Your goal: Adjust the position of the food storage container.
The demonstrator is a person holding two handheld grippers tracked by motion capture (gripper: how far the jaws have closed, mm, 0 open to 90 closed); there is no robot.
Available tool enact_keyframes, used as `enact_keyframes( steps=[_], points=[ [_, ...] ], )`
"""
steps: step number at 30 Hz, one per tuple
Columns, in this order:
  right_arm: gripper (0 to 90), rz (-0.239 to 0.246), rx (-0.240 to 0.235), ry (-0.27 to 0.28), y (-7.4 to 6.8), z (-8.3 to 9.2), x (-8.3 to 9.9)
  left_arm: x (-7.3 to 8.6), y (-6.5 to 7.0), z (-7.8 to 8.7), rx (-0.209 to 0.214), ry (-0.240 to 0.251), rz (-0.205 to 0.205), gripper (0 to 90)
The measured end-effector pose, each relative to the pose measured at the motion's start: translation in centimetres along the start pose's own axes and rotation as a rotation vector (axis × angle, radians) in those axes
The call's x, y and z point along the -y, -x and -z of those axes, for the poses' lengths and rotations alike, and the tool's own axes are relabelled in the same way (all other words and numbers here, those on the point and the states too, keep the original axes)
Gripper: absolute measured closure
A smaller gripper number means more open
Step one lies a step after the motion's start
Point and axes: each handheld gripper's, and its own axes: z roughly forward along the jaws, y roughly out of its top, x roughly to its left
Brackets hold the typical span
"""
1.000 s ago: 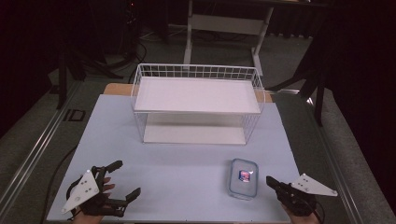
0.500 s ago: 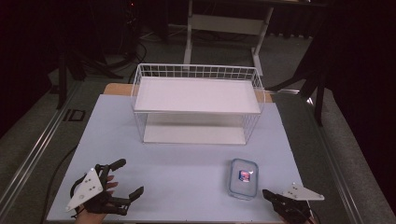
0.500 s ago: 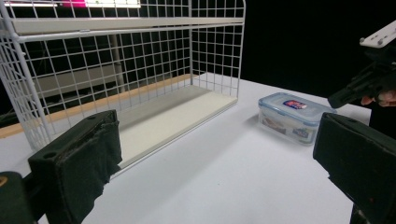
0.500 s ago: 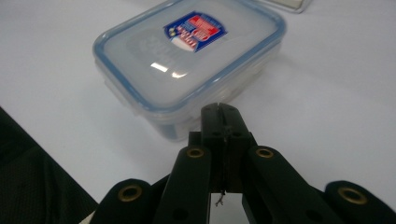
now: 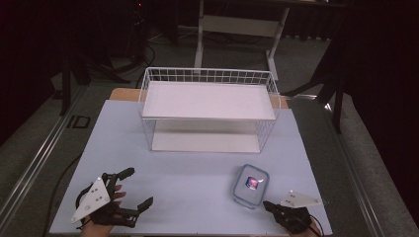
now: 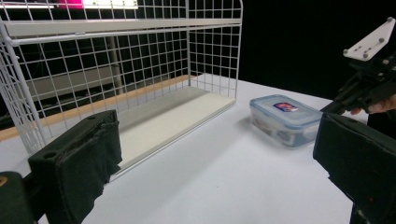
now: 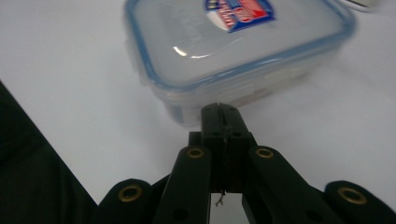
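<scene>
A clear lidded container (image 5: 250,184) with a blue rim and a red-and-blue label lies flat on the table at the front right. My right gripper (image 5: 267,204) is just in front of it, shut on nothing. In the right gripper view the closed jaws (image 7: 219,110) point at the container's (image 7: 233,42) near side wall, close to it; I cannot tell if they touch. My left gripper (image 5: 141,186) rests open at the front left, holding nothing. In the left gripper view it (image 6: 219,163) faces the container (image 6: 285,116), with the right gripper (image 6: 369,86) behind it.
A white wire rack (image 5: 207,98) with a solid upper shelf and a lower board stands at the back middle of the pale table (image 5: 197,168). Its near end (image 6: 140,70) rises to the left ahead of my left gripper. Dark floor and stands surround the table.
My right gripper has drawn back toward the table's front edge and now sits just in front of the container. The left gripper has shifted slightly toward the front edge and stays open.
</scene>
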Motion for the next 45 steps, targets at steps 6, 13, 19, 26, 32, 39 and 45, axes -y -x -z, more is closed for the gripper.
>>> enact_keyframes(
  steps=[6, 13, 19, 26, 32, 39, 45],
  points=[
    [90.0, 0.03, -0.044, 0.005, -1.0, -1.1, -1.2, 0.0, 0.1, 0.0, 0.0, 0.001, -0.003, 2.0],
    [90.0, 0.01, 0.039, 0.016, 0.7, -0.5, -1.0, 0.0, 0.0, 0.1, -0.002, 0.001, -0.005, 2.0],
    [90.0, 0.007, 0.053, -0.006, 1.6, -1.8, -1.8, -0.1, 0.1, 0.3, -0.004, 0.001, -0.011, 2.0],
    [90.0, -0.002, 0.0, -0.021, 1.0, -2.9, -1.7, 0.0, 0.0, 0.3, -0.006, 0.0, -0.007, 2.0],
    [90.0, 0.049, -0.036, -0.02, -0.5, -4.1, -2.7, 0.0, 0.1, 0.3, -0.006, -0.001, -0.013, 2.0],
    [90.0, 0.092, -0.07, -0.021, -1.7, -5.4, -3.9, 0.0, 0.0, 0.3, -0.004, 0.0, -0.012, 2.0],
    [90.0, 0.081, 0.052, -0.045, 1.0, -4.2, -2.9, 0.0, 0.0, 0.1, -0.002, -0.001, -0.006, 2.0]
  ],
)
